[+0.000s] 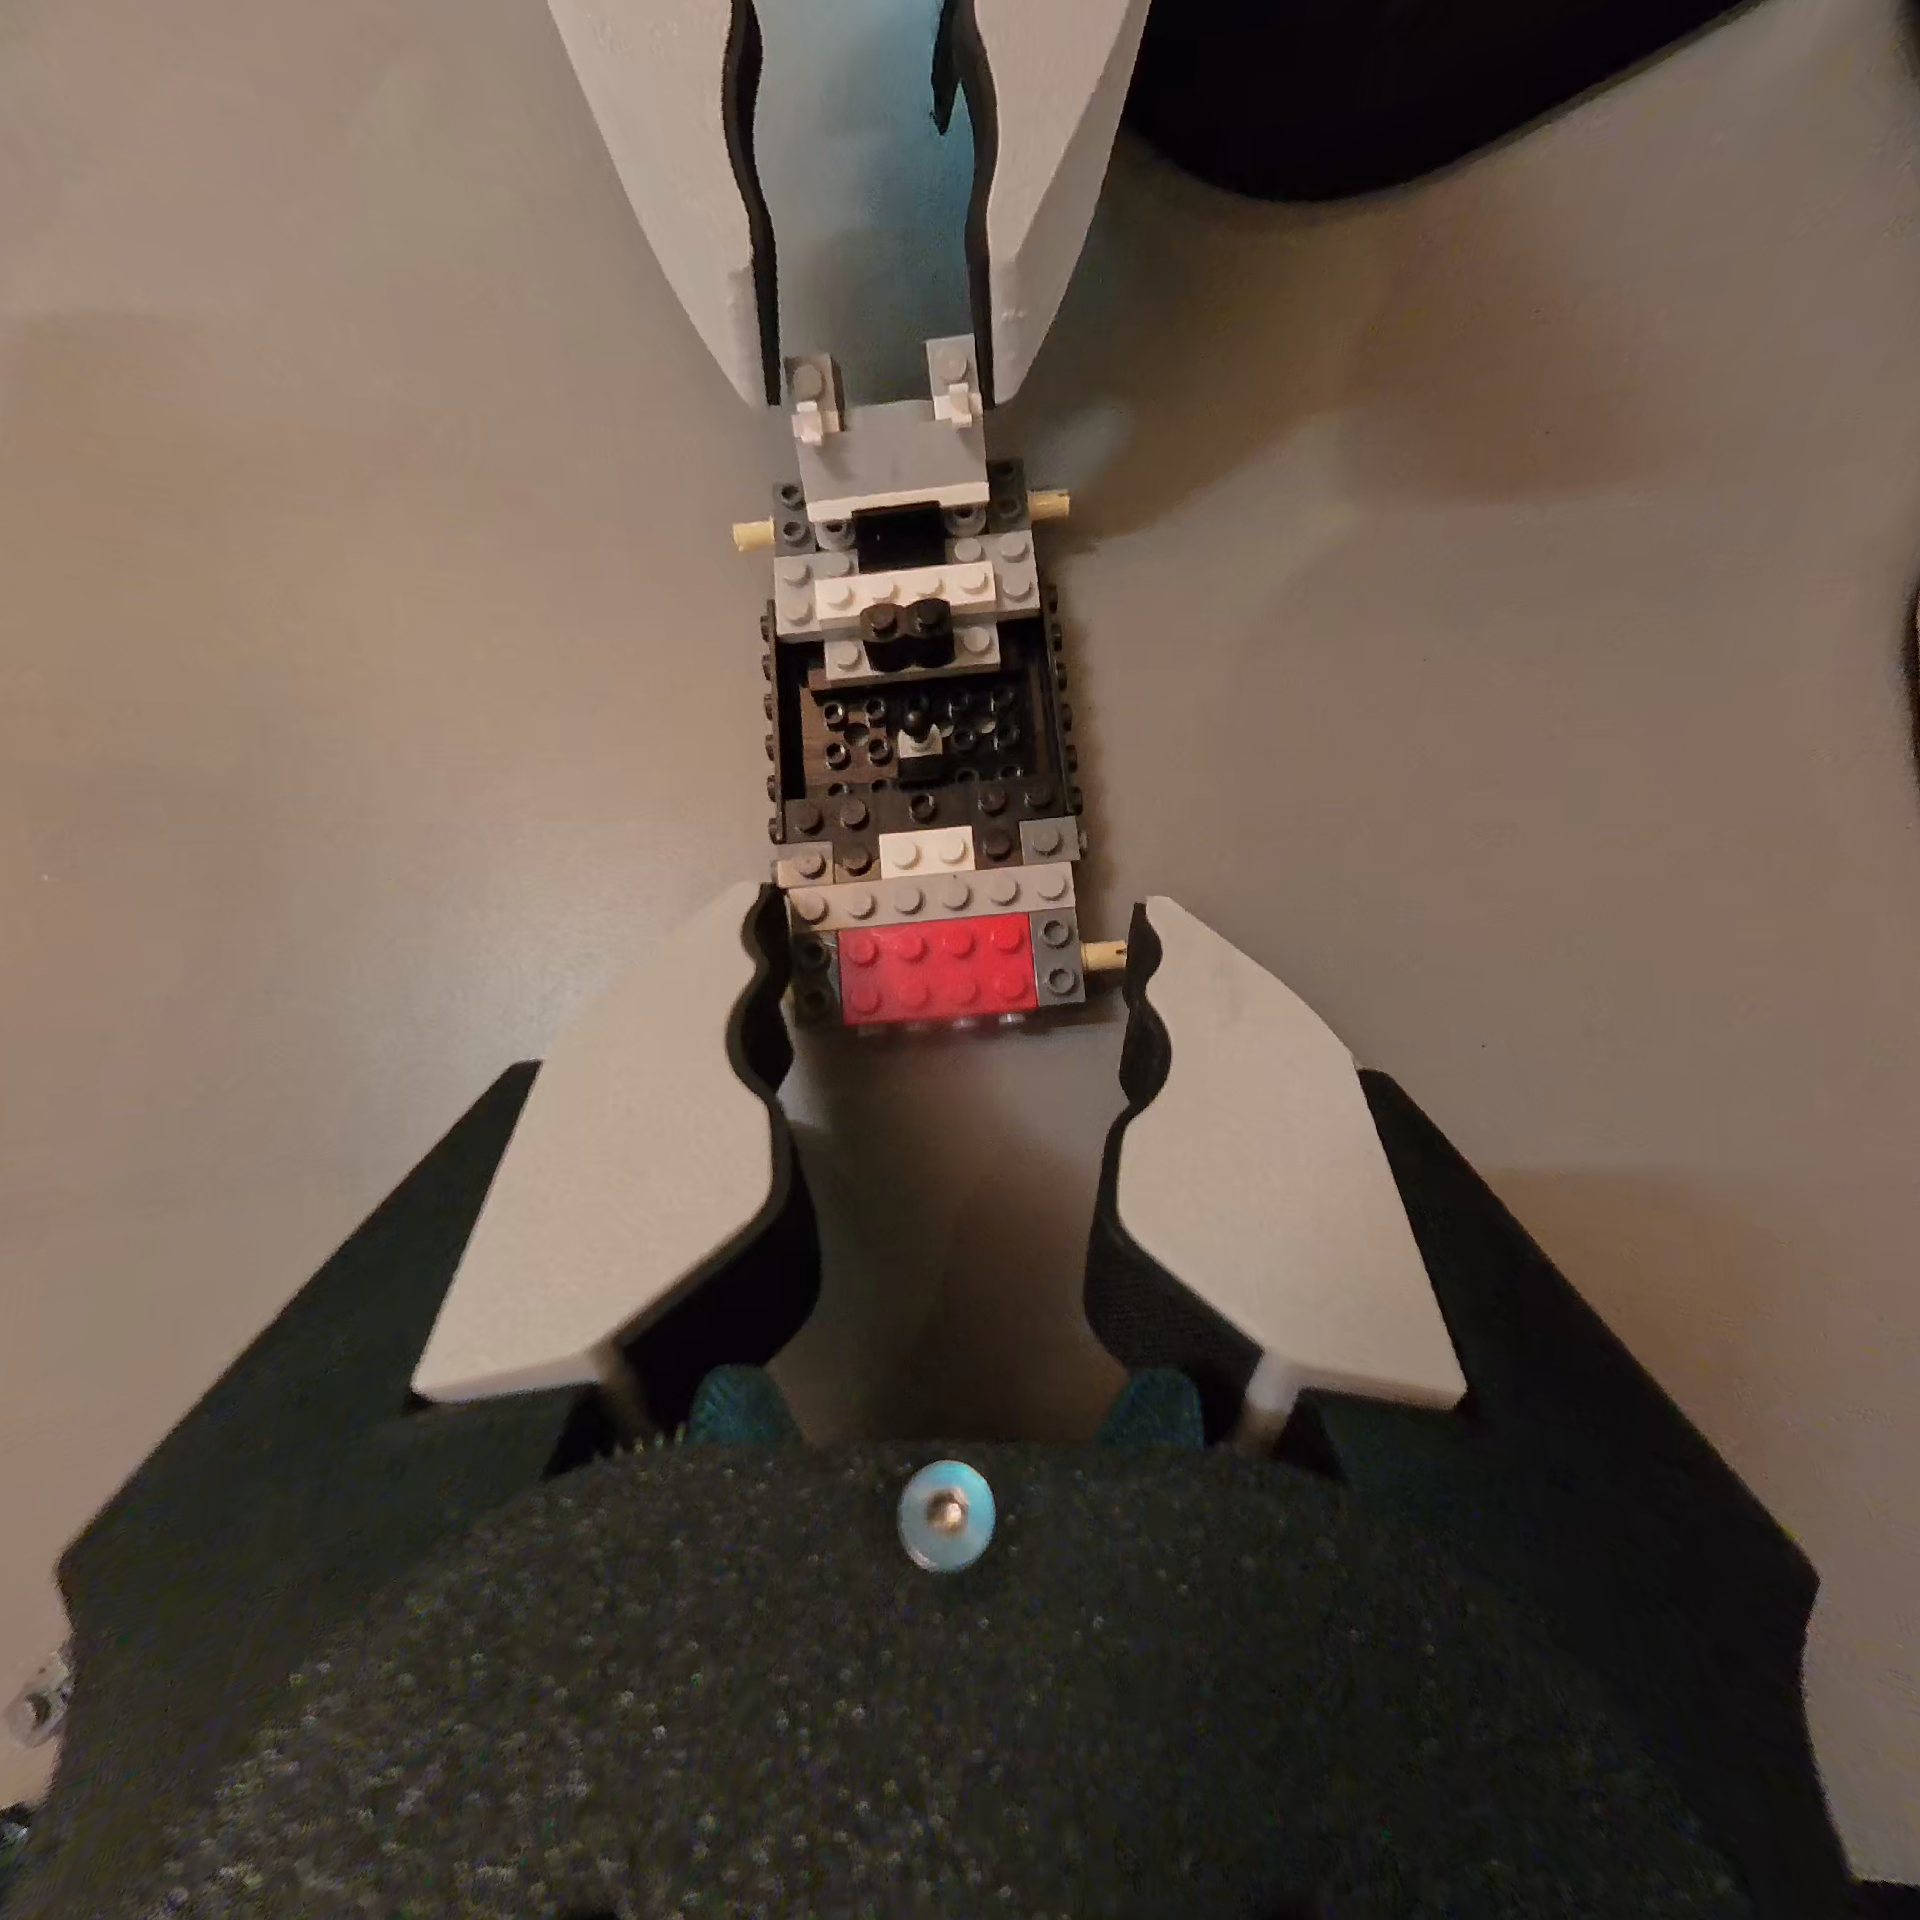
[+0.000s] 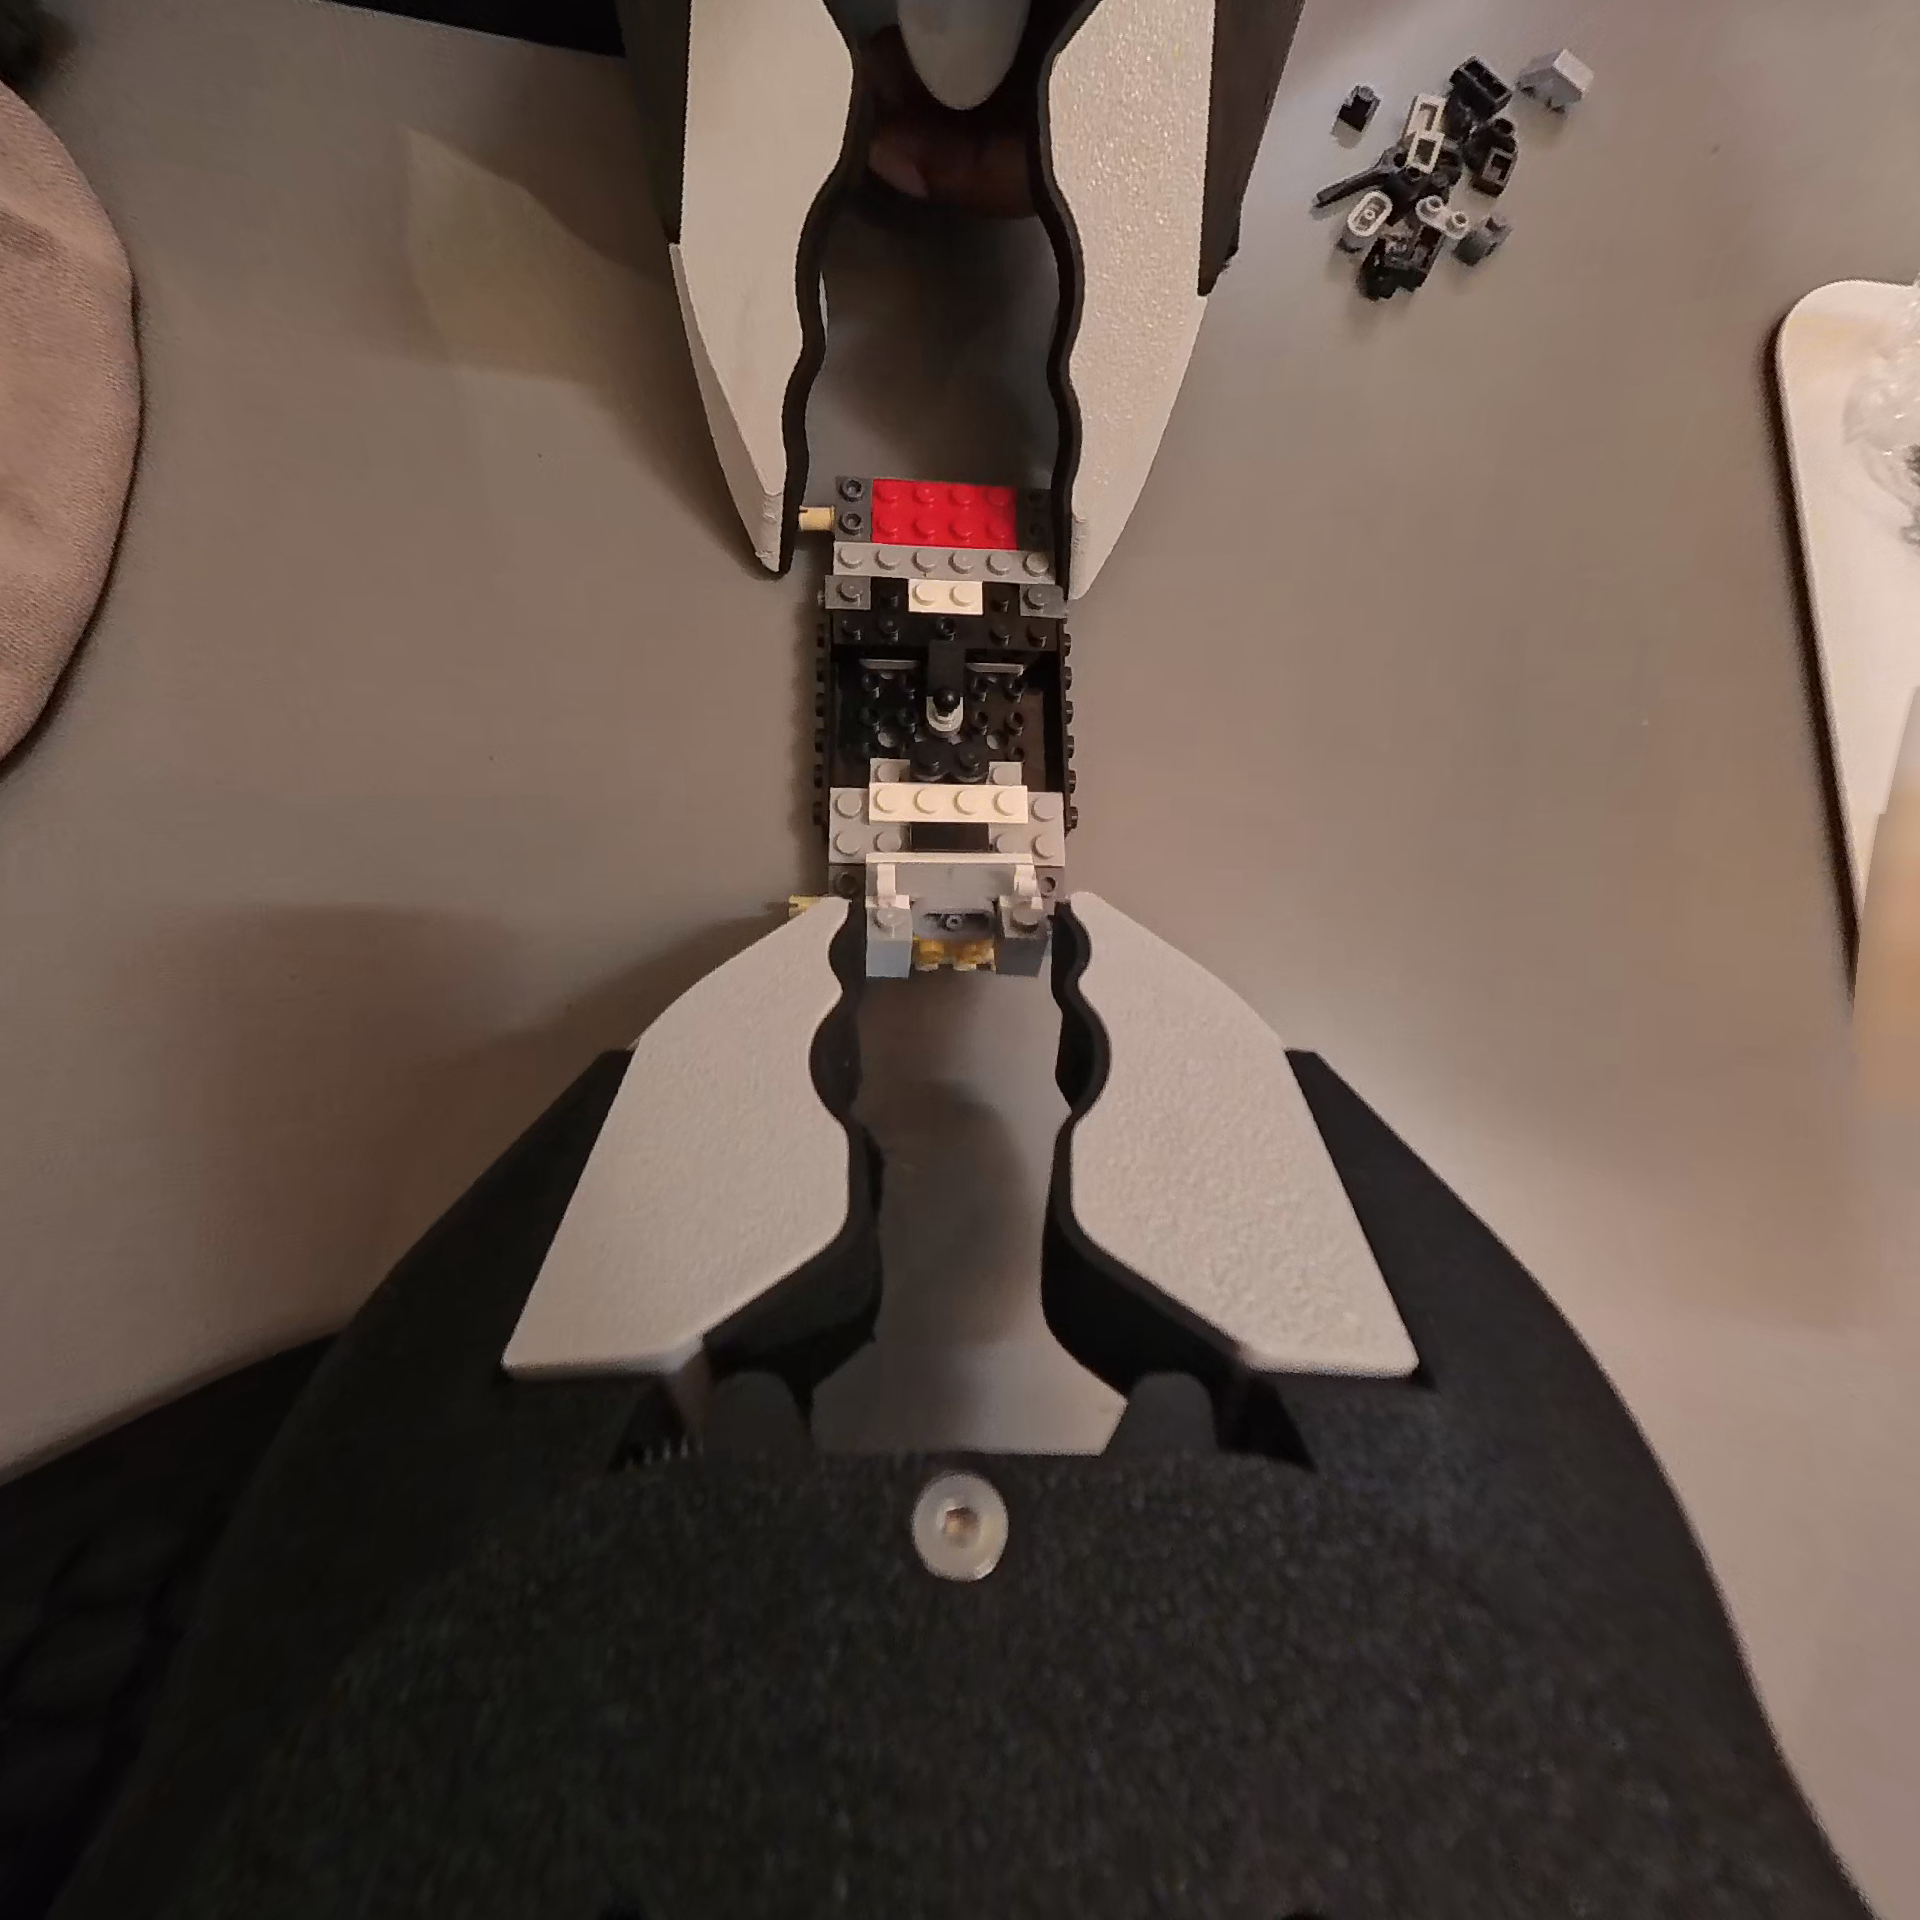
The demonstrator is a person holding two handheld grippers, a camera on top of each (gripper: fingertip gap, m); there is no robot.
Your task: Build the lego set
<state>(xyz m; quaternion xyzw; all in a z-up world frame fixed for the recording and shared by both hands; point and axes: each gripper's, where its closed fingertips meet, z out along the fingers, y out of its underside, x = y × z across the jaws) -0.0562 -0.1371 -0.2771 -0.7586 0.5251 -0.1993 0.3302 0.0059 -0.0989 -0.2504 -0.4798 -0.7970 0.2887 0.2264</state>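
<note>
Both grippers meet at the long black-and-grey Lego car chassis (image 1: 920, 727) on the grey table (image 1: 312, 623): our left gripper (image 1: 951, 956) straddles its red-brick end, seemingly unclamped, while our right gripper (image 2: 956, 935) grasps the opposite grey end. We're steadying it; next, fetch from the loose dark pieces (image 2: 1434, 177) beyond

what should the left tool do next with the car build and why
Probably close the left tool a little on the red-brick end of the lego car. One finger seems to touch that end while the other stands clear of the tan axle pin; the right tool hugs the far end.
</note>
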